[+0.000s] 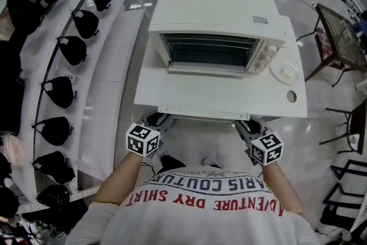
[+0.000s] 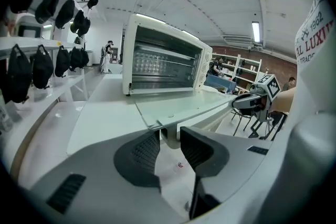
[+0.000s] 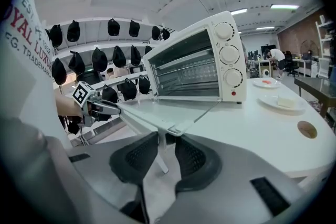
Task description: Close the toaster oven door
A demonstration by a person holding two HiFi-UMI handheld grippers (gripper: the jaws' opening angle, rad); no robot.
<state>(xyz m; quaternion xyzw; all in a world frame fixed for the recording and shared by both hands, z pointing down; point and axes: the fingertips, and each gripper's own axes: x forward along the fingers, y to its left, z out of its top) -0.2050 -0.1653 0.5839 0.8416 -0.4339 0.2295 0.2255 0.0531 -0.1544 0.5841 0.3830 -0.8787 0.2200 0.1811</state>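
Note:
A white toaster oven (image 1: 212, 14) stands on a white table (image 1: 289, 31). Its glass door (image 1: 206, 92) hangs open and lies nearly flat, reaching toward me. The door handle (image 1: 200, 114) runs along the near edge. My left gripper (image 1: 157, 119) is at the handle's left end and my right gripper (image 1: 248, 125) at its right end. In the left gripper view the left gripper (image 2: 169, 136) has the handle's mount (image 2: 170, 139) filling the narrow gap between its pads. The right gripper view shows the right gripper (image 3: 165, 141) shut the same way on the handle (image 3: 167, 136).
A curved white rack of black bags (image 1: 57, 89) runs down the left side. A white plate (image 1: 285, 73) and a round hole (image 1: 291, 96) are on the table right of the oven. A dark side table (image 1: 338, 37) and chairs stand further right.

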